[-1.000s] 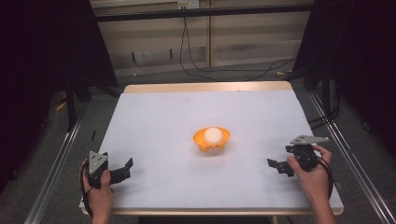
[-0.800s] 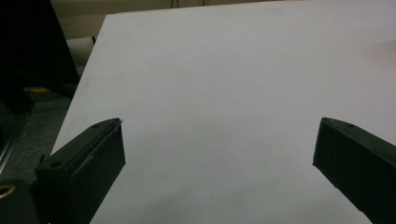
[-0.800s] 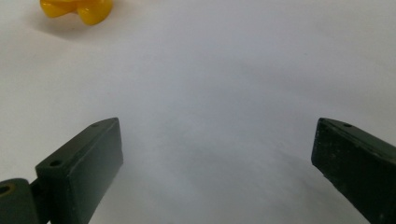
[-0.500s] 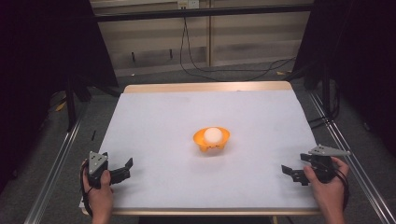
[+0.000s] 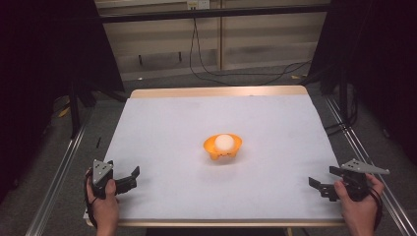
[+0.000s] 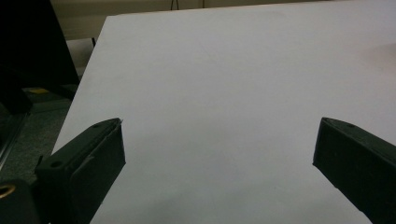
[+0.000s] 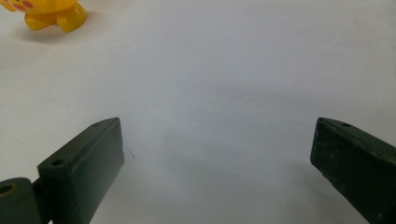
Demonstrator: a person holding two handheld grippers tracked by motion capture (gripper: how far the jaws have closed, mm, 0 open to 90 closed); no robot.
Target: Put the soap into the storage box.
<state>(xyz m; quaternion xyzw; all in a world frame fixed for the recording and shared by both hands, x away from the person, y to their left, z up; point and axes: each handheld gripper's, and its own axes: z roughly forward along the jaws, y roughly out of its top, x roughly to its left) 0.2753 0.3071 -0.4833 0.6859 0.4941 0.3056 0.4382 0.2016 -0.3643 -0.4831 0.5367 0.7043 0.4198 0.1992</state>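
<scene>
An orange bowl (image 5: 223, 149) with small feet stands near the middle of the white table (image 5: 275, 128), and a white ball (image 5: 224, 142) rests in it. The bowl's yellow-orange foot (image 7: 51, 16) shows at the top left of the right gripper view. My left gripper (image 5: 132, 178) is held by a hand near the front left edge, open, with nothing between its jaws (image 6: 217, 158). My right gripper (image 5: 322, 186) sits near the front right corner, also open and empty (image 7: 217, 158). Both point toward the table's middle.
The table has a wooden rim (image 5: 216, 92) at the back. Metal rails (image 5: 59, 177) run along both sides. Cables (image 5: 206, 69) lie on the floor behind, and dark curtains (image 5: 44, 59) flank the table.
My right gripper has drawn back from beside the bowl toward the front right corner of the table. The left gripper has stayed put.
</scene>
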